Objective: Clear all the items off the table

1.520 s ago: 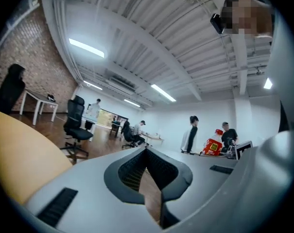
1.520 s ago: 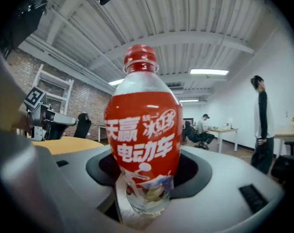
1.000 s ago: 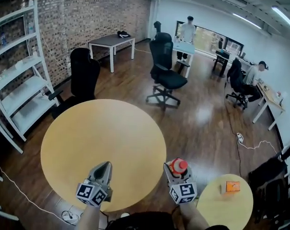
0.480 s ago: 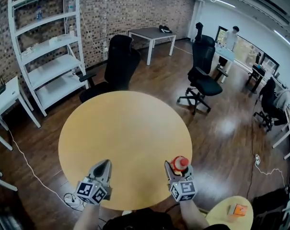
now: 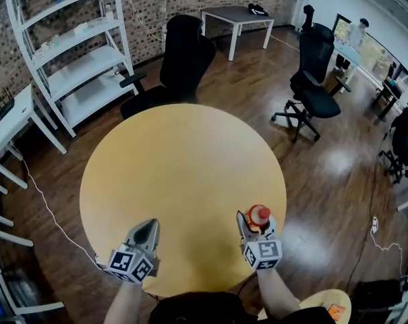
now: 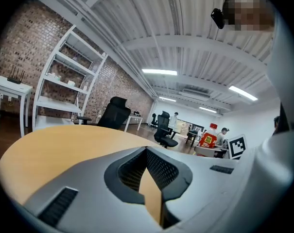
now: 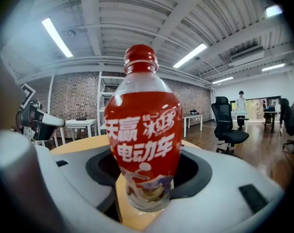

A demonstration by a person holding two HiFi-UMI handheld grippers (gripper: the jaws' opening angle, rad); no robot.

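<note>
Brick wall, white shelving [image 5: 69, 52] and two black chairs [image 5: 183, 59] stand beyond the round yellow bench [image 5: 183, 167], which has wooden floor on all sides.

I hold my left gripper [image 5: 148, 227] over the bench's near edge. Its fingers are pressed together with nothing between them, and in the left gripper view [image 6: 147, 150] only the bench top shows past their tips.

My right gripper [image 5: 257, 225] is at the near right edge of the bench, well apart from the left. Its fingers are clamped on the bottle [image 5: 259, 214], one on each side of the lower body. The bottle stands upright, its red cap above the fingers. Whether its base touches the bench I cannot tell.

In the right gripper view the bottle [image 7: 144, 130] fills the middle. It has a red wrap with large white characters, 天赢 on the upper line and 电动车 below. The smaller script beside the upper line is too stylised for me to read. Below the wrap is a pale printed picture, then the clear base.

From the left gripper view the same bottle [image 6: 208, 136] shows at the right with a small yellow patch on its label, too small to read, next to my right gripper's marker cube [image 6: 236, 146].
</note>
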